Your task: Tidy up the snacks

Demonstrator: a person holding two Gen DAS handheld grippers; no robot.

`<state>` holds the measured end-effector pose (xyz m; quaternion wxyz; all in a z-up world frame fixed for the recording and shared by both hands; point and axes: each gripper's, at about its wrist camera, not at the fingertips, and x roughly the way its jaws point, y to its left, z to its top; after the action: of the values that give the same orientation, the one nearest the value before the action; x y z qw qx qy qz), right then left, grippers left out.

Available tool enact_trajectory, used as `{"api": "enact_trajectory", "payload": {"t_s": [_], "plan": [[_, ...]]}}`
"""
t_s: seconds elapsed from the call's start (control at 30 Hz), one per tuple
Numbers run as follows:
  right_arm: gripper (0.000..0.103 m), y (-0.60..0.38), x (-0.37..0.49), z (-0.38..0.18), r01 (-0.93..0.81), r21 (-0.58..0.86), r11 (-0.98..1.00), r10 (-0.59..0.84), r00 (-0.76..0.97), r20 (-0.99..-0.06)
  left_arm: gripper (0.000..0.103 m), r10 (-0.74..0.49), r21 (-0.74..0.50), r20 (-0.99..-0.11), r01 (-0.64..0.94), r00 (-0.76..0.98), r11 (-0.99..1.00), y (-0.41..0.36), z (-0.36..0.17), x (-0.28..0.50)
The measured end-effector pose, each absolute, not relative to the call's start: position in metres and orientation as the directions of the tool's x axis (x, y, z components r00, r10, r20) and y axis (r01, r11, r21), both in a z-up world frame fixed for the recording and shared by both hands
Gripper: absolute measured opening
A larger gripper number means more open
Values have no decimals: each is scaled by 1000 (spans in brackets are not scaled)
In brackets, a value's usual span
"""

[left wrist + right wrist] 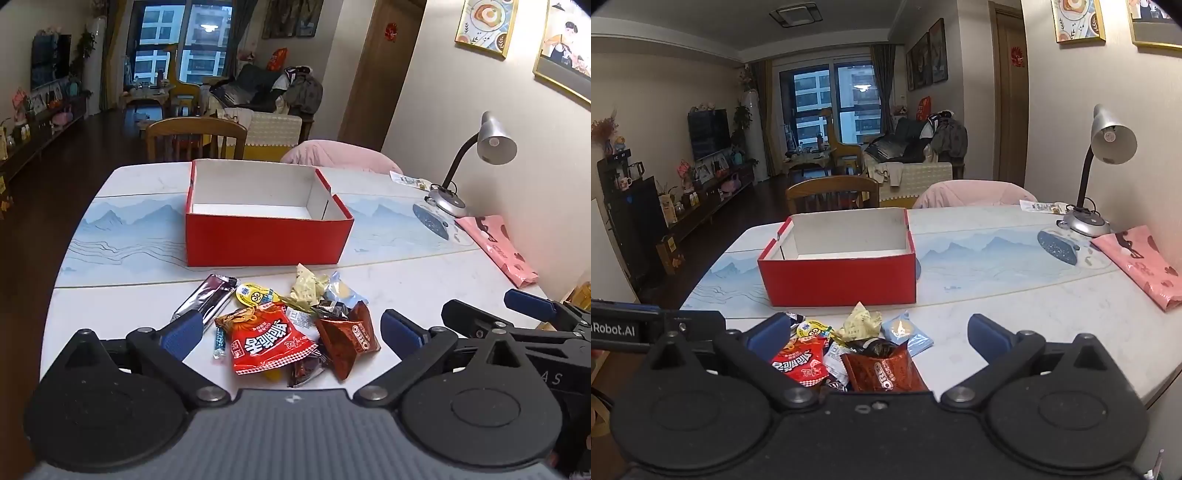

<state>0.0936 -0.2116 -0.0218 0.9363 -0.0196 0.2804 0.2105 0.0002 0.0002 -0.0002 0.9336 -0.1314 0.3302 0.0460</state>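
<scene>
Your left gripper (291, 332): jaws wide, holding nothing, above snack pile (288, 325) | your right gripper (879, 338): jaws wide, empty, just beside it | snacks heaped on table (424, 280) just in front of open red box (266, 236) | red packet (269, 341) and Oreo pack (351, 339) nearest you.

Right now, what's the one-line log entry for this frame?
phase: pre-grasp | left gripper: open, empty | right gripper: open, empty | snack pile: on table, before red box | box: empty
</scene>
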Motion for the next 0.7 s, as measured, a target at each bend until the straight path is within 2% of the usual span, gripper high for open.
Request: {"api": "enact_trajectory", "payload": {"t_s": [0.2,0.23,0.7], "plan": [[101,-212,94,-15,-408,86,909,382,734,-561,103,-4,-221,-639,-178,769,959,5,0,2],[101,-207,94,-19,-408,69,910,372,732,-571,103,13,-188,-647,-177,762,966,1,-1,4],[101,-211,89,-22,-394,84,915,368,735,-570,103,-17,-204,-638,-147,770,968,-3,1,-4]]}}
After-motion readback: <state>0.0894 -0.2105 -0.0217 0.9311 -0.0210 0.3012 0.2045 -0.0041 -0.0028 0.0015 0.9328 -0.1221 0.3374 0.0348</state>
